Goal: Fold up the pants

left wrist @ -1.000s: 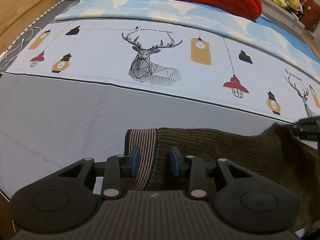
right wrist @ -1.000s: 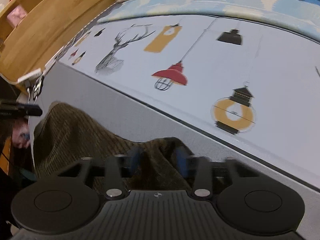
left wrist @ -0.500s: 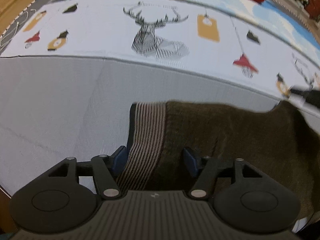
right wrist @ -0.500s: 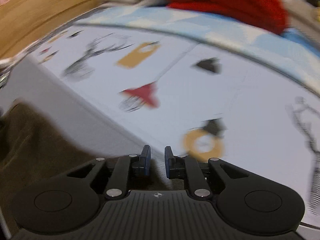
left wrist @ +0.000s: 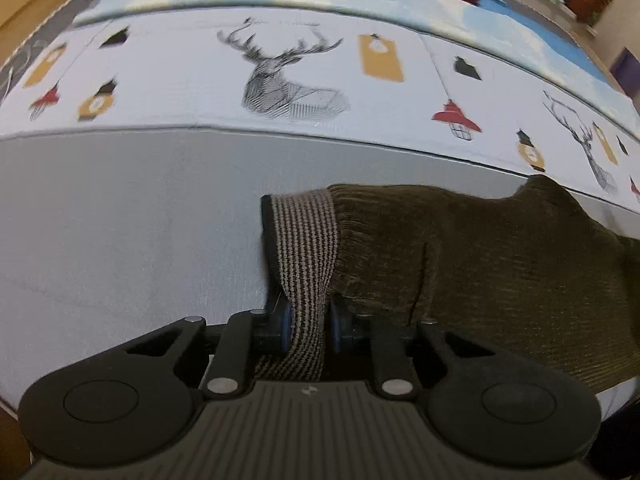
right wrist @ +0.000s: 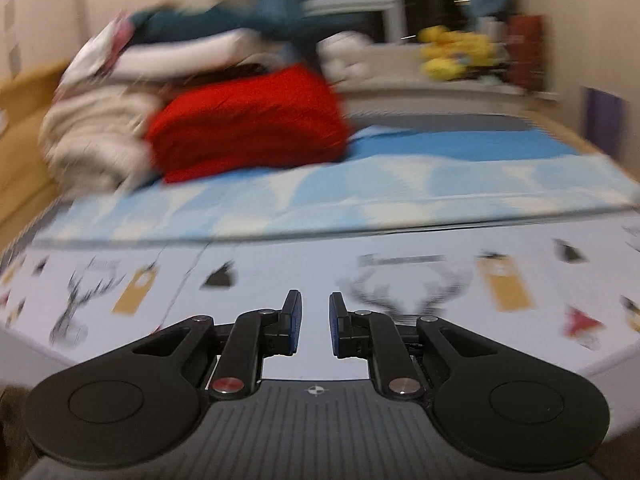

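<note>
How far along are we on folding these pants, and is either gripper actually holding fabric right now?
Early stage. Done: the left gripper is shut on the striped waistband of the brown pants, which lie on the grey sheet. In hand: only that waistband; the right gripper is open and holds nothing, pointing across the bed. Left: no finished fold shows, so the folding itself remains.

One pair of pants [left wrist: 460,264] lies near, with one striped waistband [left wrist: 306,248]. Two grippers show, the left gripper [left wrist: 309,320] and the right gripper [right wrist: 314,326], two fingers each. The printed sheet [left wrist: 168,92] carries two deer in the left wrist view, one far centre [left wrist: 280,80] and one at far right [left wrist: 580,136]. One red blanket [right wrist: 248,120] sits far left, one pale bundle [right wrist: 92,148] beside it. The yellow toys [right wrist: 452,56] are too blurred to count.
</note>
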`<action>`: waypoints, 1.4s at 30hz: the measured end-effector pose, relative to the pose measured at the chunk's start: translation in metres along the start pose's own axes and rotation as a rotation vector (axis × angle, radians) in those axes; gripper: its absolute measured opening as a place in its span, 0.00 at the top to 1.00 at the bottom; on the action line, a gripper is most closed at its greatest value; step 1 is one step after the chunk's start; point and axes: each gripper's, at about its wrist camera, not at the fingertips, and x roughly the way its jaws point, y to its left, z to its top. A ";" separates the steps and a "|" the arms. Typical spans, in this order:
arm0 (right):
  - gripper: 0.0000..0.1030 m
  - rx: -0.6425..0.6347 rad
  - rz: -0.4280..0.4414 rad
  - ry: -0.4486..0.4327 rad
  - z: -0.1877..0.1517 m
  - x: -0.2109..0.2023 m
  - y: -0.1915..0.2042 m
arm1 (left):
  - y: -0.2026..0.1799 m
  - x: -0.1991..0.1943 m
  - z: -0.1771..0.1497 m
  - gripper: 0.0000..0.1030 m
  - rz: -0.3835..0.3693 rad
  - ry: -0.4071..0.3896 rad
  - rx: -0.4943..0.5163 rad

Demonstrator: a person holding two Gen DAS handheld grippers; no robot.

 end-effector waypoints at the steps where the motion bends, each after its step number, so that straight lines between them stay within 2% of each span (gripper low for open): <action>1: 0.85 0.040 -0.032 -0.015 -0.001 -0.013 -0.016 | 0.001 0.005 -0.001 0.79 0.013 0.024 0.000; 3: 0.82 0.125 -0.106 -0.031 -0.007 -0.040 -0.051 | 0.003 0.015 -0.003 0.72 0.044 0.068 0.006; 5: 0.82 0.208 -0.177 -0.022 -0.018 -0.062 -0.087 | -0.002 0.011 -0.002 0.67 0.064 0.056 0.019; 8: 0.81 0.305 -0.263 -0.013 -0.039 -0.096 -0.135 | -0.017 -0.009 -0.001 0.63 0.126 -0.027 0.050; 10: 0.76 0.355 -0.311 -0.020 -0.054 -0.118 -0.163 | -0.032 -0.024 -0.002 0.59 0.154 -0.097 0.098; 12: 0.70 0.401 -0.365 -0.033 -0.074 -0.139 -0.191 | -0.046 -0.032 0.000 0.59 0.133 -0.136 0.126; 14: 0.69 0.467 -0.410 -0.023 -0.096 -0.156 -0.221 | -0.060 -0.037 0.001 0.59 0.097 -0.155 0.152; 16: 0.69 0.528 -0.436 -0.028 -0.119 -0.168 -0.250 | -0.073 -0.036 0.000 0.59 0.096 -0.155 0.194; 19: 0.67 0.621 -0.480 -0.002 -0.156 -0.180 -0.287 | -0.080 -0.020 0.001 0.58 0.114 -0.130 0.225; 20: 0.67 0.664 -0.475 -0.001 -0.167 -0.183 -0.300 | -0.073 -0.003 0.002 0.58 0.138 -0.082 0.216; 22: 0.67 0.761 -0.479 0.008 -0.185 -0.184 -0.322 | -0.059 0.033 -0.004 0.59 0.239 0.074 0.191; 24: 0.67 0.863 -0.478 0.017 -0.197 -0.184 -0.340 | -0.063 0.035 -0.007 0.59 0.258 0.071 0.218; 26: 0.67 0.950 -0.484 0.031 -0.207 -0.182 -0.352 | -0.072 0.024 -0.007 0.58 0.266 0.058 0.191; 29: 0.66 1.008 -0.489 0.069 -0.218 -0.177 -0.358 | -0.087 0.009 -0.006 0.58 0.244 0.017 0.181; 32: 0.63 1.000 -0.505 0.100 -0.222 -0.169 -0.359 | -0.103 -0.011 -0.002 0.58 0.220 -0.040 0.160; 35: 0.62 0.999 -0.510 0.118 -0.224 -0.162 -0.360 | -0.126 -0.038 -0.002 0.57 0.148 -0.116 0.127; 38: 0.60 0.983 -0.530 0.127 -0.224 -0.159 -0.358 | -0.155 -0.058 -0.013 0.55 0.086 -0.175 0.154; 42: 0.56 0.995 -0.628 0.137 -0.228 -0.169 -0.357 | -0.184 -0.062 -0.023 0.55 0.067 -0.191 0.201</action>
